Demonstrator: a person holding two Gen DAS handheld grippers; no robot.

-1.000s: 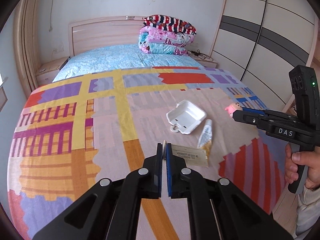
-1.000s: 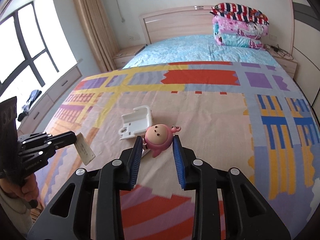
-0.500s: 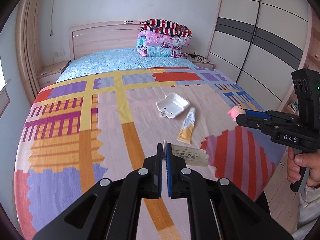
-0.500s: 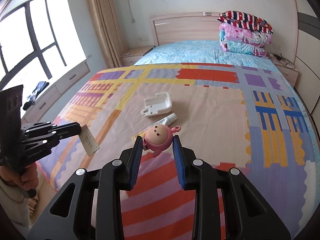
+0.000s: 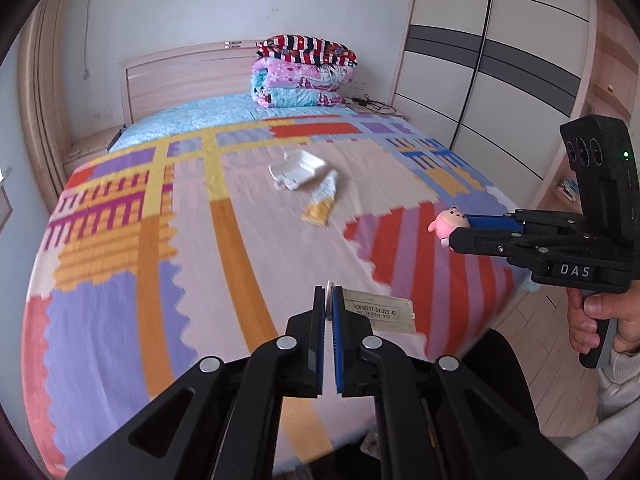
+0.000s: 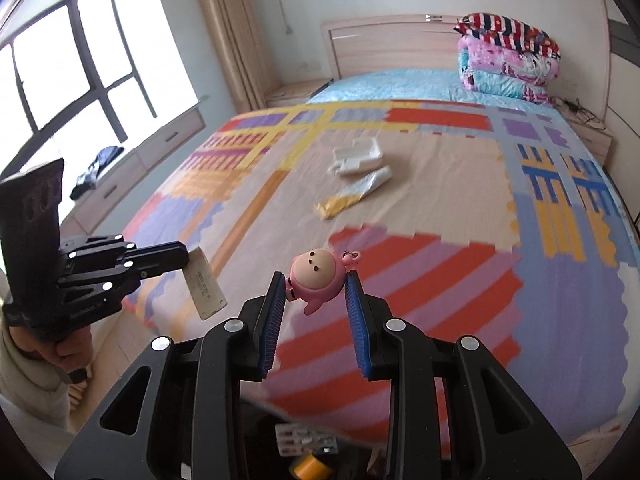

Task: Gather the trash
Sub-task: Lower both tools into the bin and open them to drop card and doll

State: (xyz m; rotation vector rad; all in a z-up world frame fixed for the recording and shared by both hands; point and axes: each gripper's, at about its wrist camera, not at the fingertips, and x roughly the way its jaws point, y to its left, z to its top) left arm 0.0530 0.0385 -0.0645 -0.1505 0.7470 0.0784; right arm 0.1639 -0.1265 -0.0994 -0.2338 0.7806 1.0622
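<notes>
My left gripper is shut on a beige printed card, held above the foot of the bed; it also shows in the right wrist view. My right gripper is shut on a small pink round-headed figurine, seen from the side in the left wrist view. On the bedspread lie a white foam tray and a white-and-yellow tube, both well beyond the grippers.
The patchwork bedspread covers the bed. Folded quilts are stacked at the headboard. A wardrobe stands on the right, a window on the left. Below the bed's foot a dark container holds packets.
Both grippers have drawn back from the bed's middle toward its foot and risen, each still holding its item. The tray and tube now lie farther away.
</notes>
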